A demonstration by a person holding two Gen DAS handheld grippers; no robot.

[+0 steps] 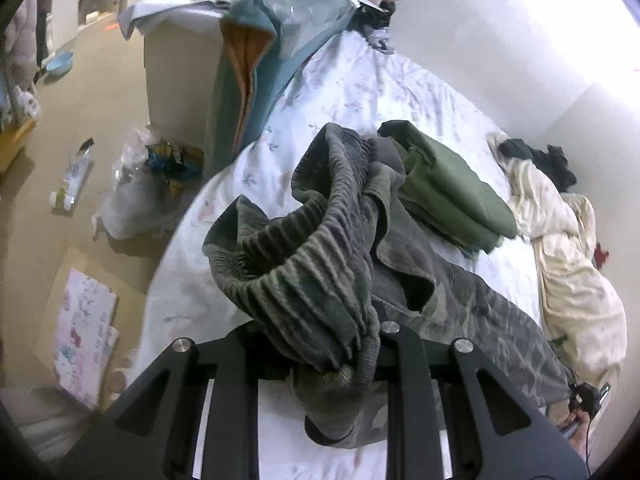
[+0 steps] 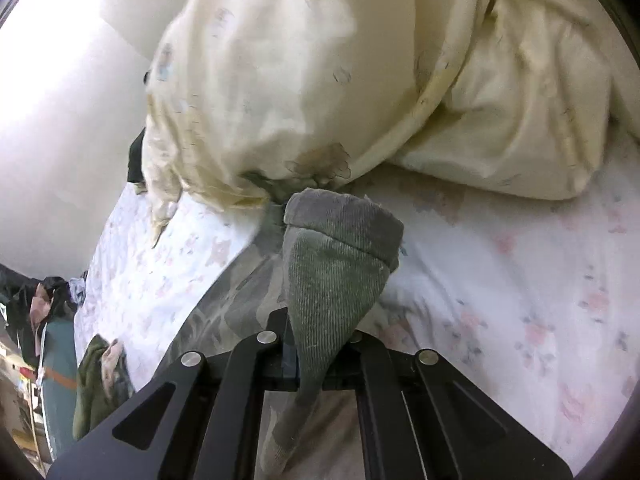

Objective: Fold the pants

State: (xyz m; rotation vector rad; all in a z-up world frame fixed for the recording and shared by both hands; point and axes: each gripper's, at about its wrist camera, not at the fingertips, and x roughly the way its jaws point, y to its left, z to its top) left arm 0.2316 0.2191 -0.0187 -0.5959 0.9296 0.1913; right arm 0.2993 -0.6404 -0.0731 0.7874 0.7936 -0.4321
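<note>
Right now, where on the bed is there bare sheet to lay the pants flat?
Bare floral sheet lies beyond the folded green garment, up to the teal blanket. More sheet is free right of the pants cuff, below the cream duvet. The wall side is crowded by that duvet.

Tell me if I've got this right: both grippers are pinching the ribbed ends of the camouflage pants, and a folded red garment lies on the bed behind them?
Nearly. The folded garment is olive green, not red, as the left wrist view shows. The rest holds: the left gripper pinches the ribbed waistband of the camouflage pants, the right gripper pinches a ribbed cuff, all above the floral bedsheet.
</note>
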